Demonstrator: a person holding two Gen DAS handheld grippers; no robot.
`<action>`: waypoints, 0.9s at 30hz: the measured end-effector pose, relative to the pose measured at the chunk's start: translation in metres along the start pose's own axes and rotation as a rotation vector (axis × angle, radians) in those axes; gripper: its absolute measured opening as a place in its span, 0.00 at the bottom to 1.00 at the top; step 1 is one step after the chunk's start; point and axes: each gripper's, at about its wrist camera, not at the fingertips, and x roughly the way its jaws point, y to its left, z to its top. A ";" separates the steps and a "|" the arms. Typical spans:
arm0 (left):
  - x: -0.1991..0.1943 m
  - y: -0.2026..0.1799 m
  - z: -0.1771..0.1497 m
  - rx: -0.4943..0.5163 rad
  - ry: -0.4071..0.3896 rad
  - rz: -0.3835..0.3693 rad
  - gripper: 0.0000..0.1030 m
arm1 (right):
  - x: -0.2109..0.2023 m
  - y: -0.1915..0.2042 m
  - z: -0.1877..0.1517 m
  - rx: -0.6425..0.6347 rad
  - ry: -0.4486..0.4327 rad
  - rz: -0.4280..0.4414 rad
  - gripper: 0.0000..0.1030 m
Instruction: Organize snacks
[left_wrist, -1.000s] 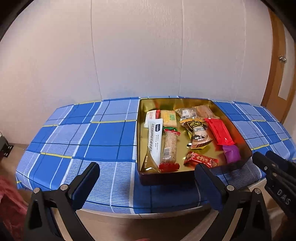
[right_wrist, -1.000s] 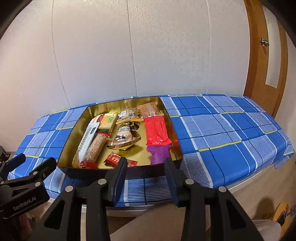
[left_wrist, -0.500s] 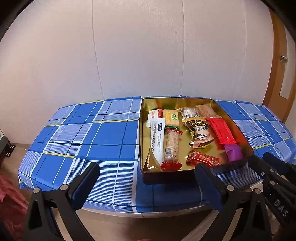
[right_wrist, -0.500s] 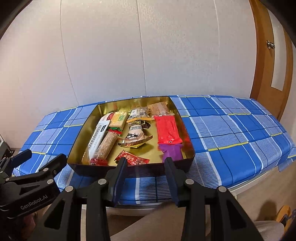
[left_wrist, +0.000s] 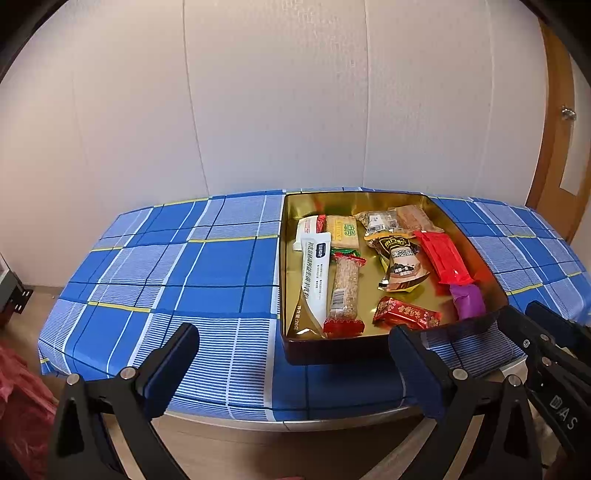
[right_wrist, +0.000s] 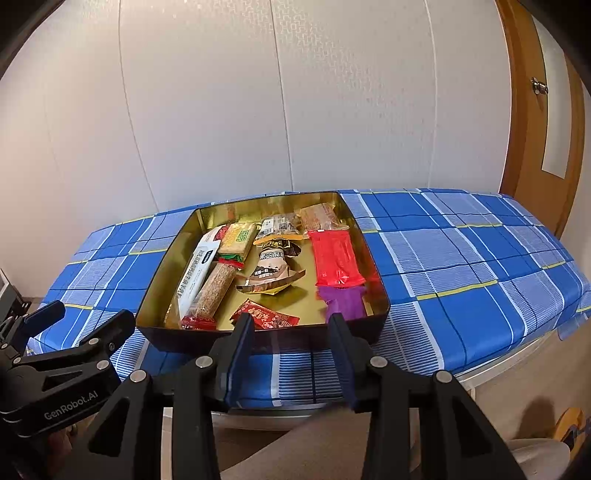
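Left hand-held gripper (left_wrist: 293, 349): fingers spread wide, holding nothing, hovering off the near edge of the worktop, left of the tin's near corner.
Right hand-held gripper (right_wrist: 291, 334): fingers apart with a narrower gap, empty, poised just short of the tin's near wall, roughly facing the small red candy packet.
Tin (right_wrist: 258, 338): a gold-lined, dark-sided box resting on the cloth, open, no lid in view.
Snacks in the tin: long white sachet (left_wrist: 315, 275) and grain bar (left_wrist: 345, 291) side by side at the left; green-labelled cracker pack (left_wrist: 343, 232) behind them; brown pouch (left_wrist: 400, 264) in the middle; red wrapper (left_wrist: 443, 256) and purple packet (left_wrist: 468, 301) at the right; small red candy packet (left_wrist: 406, 313) near the front wall.
Progress: every snack visible already lies inside the tin and none sits loose on the cloth, so gathering looks done; what may remain is straightening the packets, since several lie askew.
Worktop (left_wrist: 192, 266): covered by a blue plaid cloth with yellow lines, bare apart from the tin.
Room: pale panelled wall behind; wooden door (right_wrist: 543, 122) at the right.
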 end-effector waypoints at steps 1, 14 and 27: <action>0.000 0.000 0.000 0.002 0.001 0.000 1.00 | 0.000 0.000 0.000 0.002 0.000 0.000 0.41; -0.002 0.000 0.000 0.010 -0.002 -0.027 1.00 | 0.002 0.000 -0.001 0.003 0.008 0.004 0.41; 0.002 -0.003 0.000 0.019 0.029 -0.053 1.00 | 0.004 -0.001 -0.002 0.010 0.012 0.006 0.41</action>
